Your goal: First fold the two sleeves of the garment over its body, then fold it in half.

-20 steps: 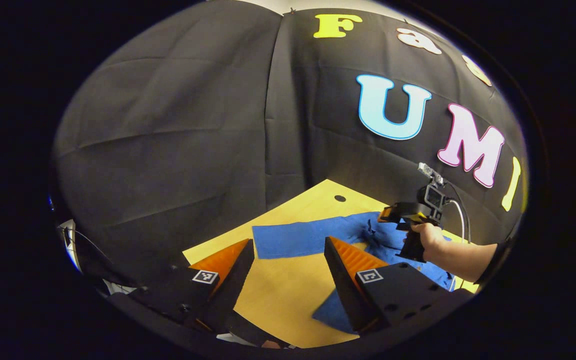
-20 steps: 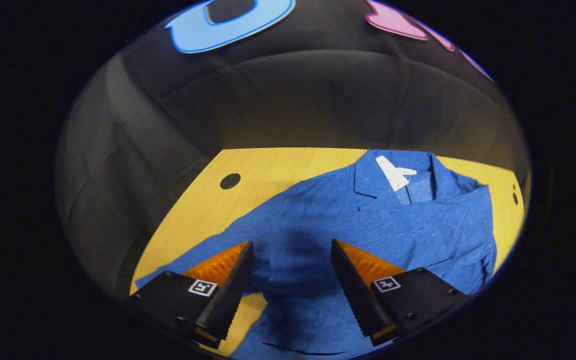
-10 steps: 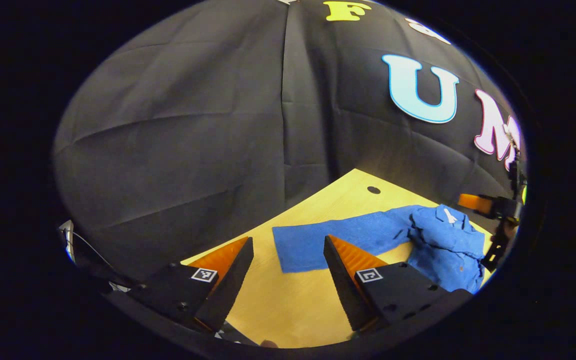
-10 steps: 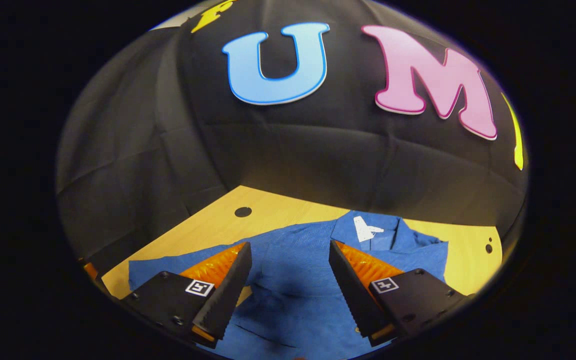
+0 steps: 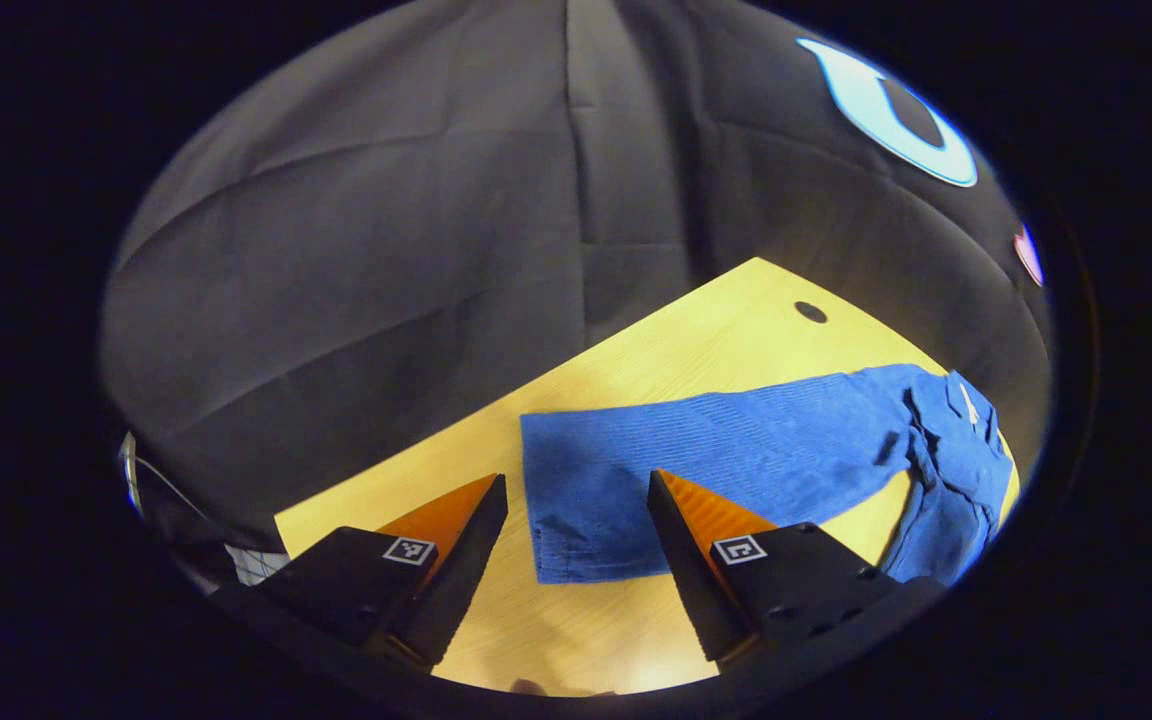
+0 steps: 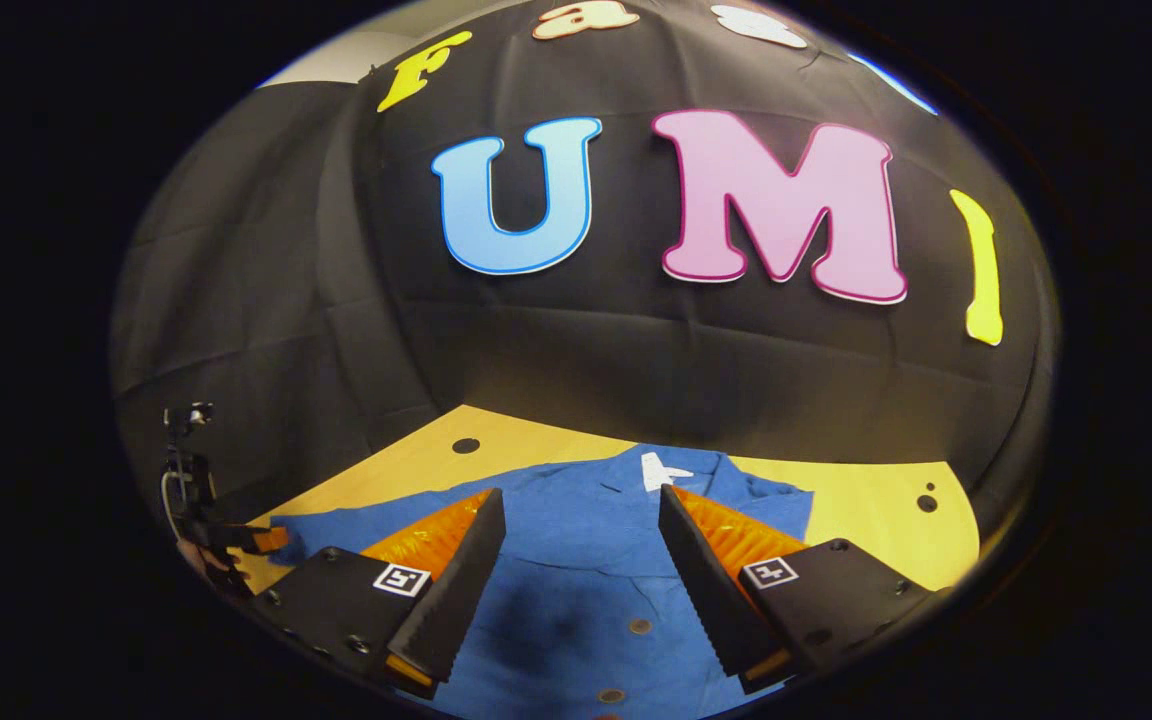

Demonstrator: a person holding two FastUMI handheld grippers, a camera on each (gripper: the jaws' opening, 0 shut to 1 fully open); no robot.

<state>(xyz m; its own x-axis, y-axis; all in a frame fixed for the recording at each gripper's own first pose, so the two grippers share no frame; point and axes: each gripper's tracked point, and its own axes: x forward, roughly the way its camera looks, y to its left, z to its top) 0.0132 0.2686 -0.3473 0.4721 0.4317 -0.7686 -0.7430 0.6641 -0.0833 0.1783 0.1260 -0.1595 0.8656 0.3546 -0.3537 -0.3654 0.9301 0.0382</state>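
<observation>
Left tongs [image 5: 576,545] have swung round toward the outstretched sleeve [image 5: 706,470] of the blue garment [image 6: 586,560] within the last sec, their fingers spread wide w/ nothing between them and the sleeve's cuff end [image 5: 586,545] now lying just ahead, framed between the two tips; half a sec ago that cuff sat farther off and more to the right in the left gripper view. The garment lies flat on the yellow counter [image 5: 696,330], its body and collar [image 6: 661,470] at the far right of that view, the sleeve stretched straight out away from the body, not yet folded. Right tongs [image 6: 576,575], also wide and empty, have pulled up and back from the cloth: a sec ago they hung low over the chest, now the right gripper view takes in much more booth wall, w/ the buttoned front below. The left gripper [image 6: 236,540] is seen in that view at far left, near the sleeve end. Reading: first sleeve fold is about to start, left side first; nothing gripped yet, both folds and the halving still to do.
</observation>
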